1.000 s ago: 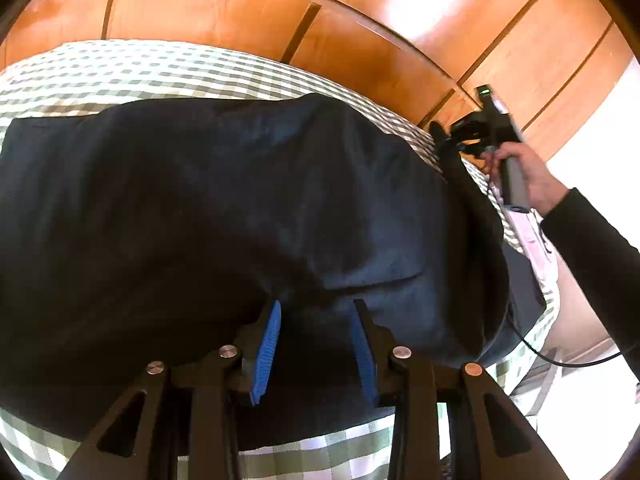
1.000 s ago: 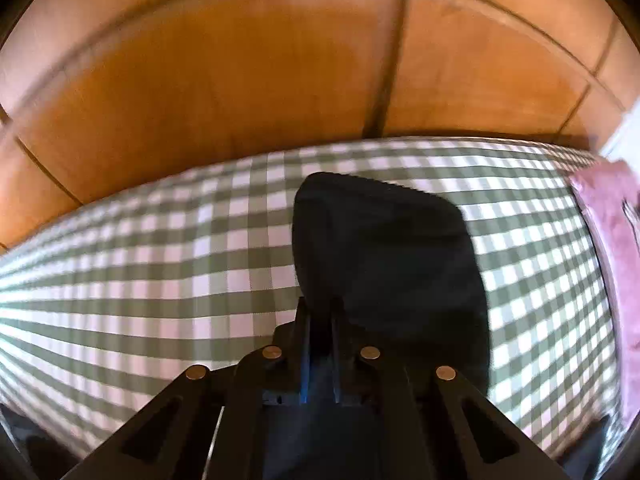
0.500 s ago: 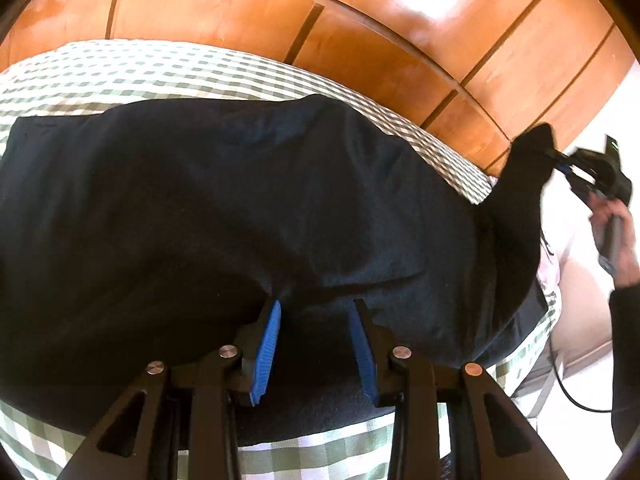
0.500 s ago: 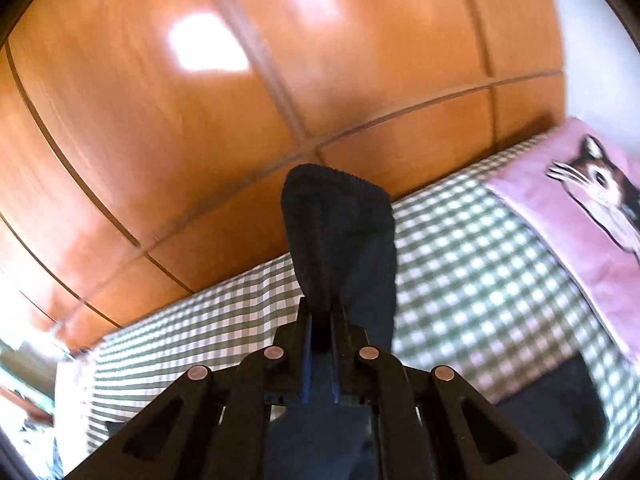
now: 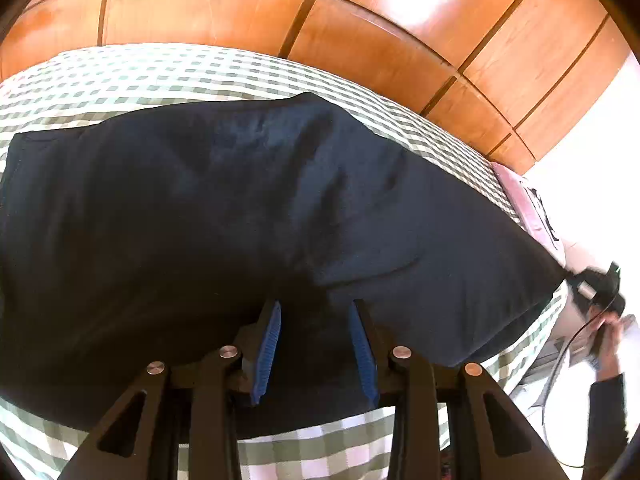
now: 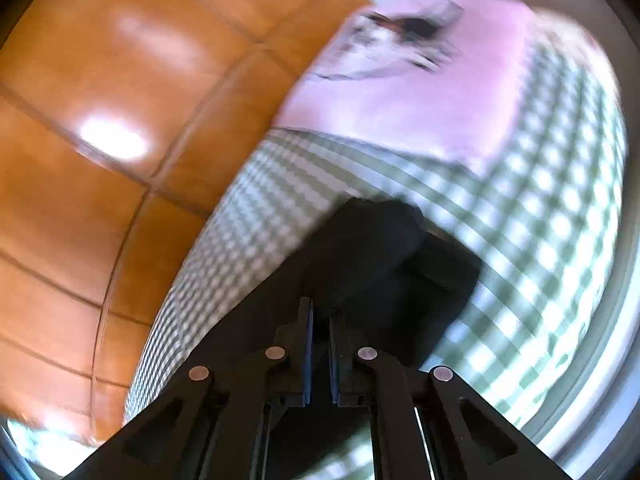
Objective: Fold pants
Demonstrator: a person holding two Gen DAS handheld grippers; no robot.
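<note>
— Jaws first?

— Left gripper (image 5: 314,338) stands apart, hovering over the dark pants (image 5: 224,216) spread on the checked bedsheet (image 5: 168,76). Right gripper (image 6: 320,354) is pinched on a corner of the cloth, pulling it taut.

— How will it handle?

— Probably soft, light and limp – grip at hems or corners.

— Any writing?

— None legible; the pink pillow (image 6: 420,96) shows a blurred picture.

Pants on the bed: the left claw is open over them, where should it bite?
Probably the near edge of the pants, just below the open left claw, coming in low from the front. That hem lies flat on the checked sheet, away from the end the right claw holds.
</note>
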